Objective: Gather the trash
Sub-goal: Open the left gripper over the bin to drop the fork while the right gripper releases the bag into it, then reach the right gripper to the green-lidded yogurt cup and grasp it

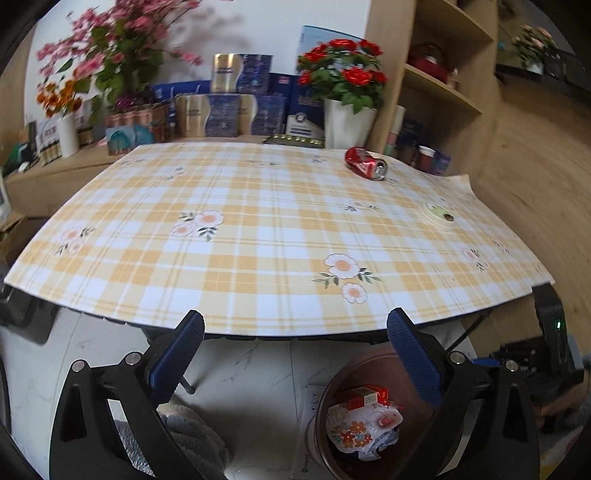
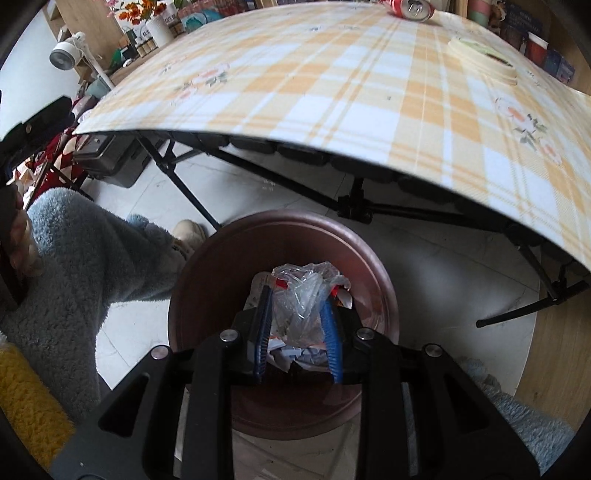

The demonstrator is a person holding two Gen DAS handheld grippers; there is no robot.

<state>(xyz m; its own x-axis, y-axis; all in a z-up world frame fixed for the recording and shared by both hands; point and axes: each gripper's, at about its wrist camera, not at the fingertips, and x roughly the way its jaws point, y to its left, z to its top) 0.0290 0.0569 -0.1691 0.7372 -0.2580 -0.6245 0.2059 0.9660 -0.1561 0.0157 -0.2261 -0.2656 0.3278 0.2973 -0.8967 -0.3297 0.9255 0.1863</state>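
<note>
Your right gripper (image 2: pixel 297 325) has its jaws clamped on a crumpled clear plastic bag (image 2: pixel 301 295), right above the brown trash bin (image 2: pixel 207 266) on the floor in front of the table (image 1: pixel 258 236). Your left gripper (image 1: pixel 295 354) is wide open, nothing in it. A red soda can (image 1: pixel 366 163) lies far right on the table, with a tape roll (image 1: pixel 439 215) nearer, by the right edge.

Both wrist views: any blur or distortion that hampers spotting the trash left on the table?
Left wrist: fisheye bows the table, flowers behind smear, yet the red can reads sharp. Right wrist: the can is cut off at the top edge, tablecloth motion-blurred, clear plastic crisp.
</note>
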